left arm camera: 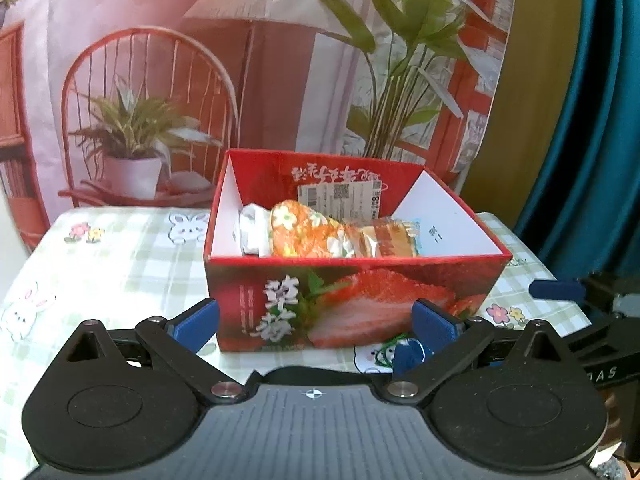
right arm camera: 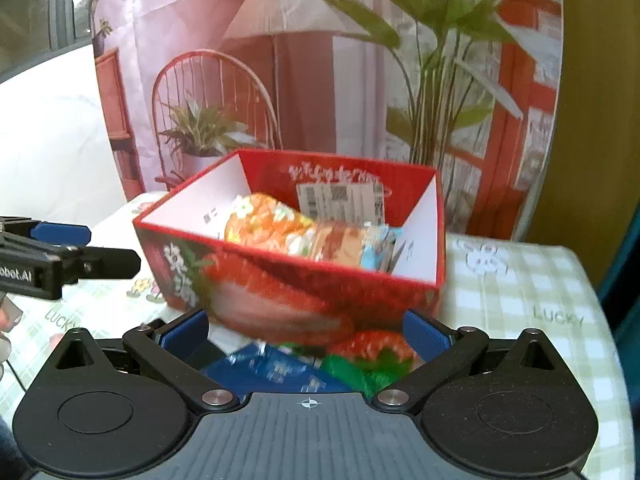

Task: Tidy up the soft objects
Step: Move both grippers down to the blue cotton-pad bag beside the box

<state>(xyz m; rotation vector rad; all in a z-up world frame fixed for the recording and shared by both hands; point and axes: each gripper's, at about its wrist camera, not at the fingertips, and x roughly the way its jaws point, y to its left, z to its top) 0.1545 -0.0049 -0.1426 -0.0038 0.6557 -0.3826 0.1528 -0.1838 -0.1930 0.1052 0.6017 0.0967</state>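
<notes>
A red strawberry-print box (left arm camera: pixel 400 276) stands open on the table. Inside it lie an orange floral soft item (left arm camera: pixel 298 232), a white bundle (left arm camera: pixel 252 232) and a wrapped cake (left arm camera: pixel 390 238). My left gripper (left arm camera: pixel 316 322) is open just in front of the box's near wall, holding nothing. In the right wrist view the box (right arm camera: pixel 280 280) is seen from its right corner. My right gripper (right arm camera: pixel 306 334) is open too. A blue packet (right arm camera: pixel 276 372) and a red-and-green strawberry toy (right arm camera: pixel 372 354) lie on the cloth between its fingers, untouched by the pads.
The table carries a green checked cloth (left arm camera: pixel 120 264) with bunny prints. A printed backdrop (left arm camera: pixel 240 60) of a chair and plants hangs right behind it, and a teal curtain (left arm camera: pixel 592 140) is at the right. The cloth drops off at the right edge (right arm camera: pixel 600 320).
</notes>
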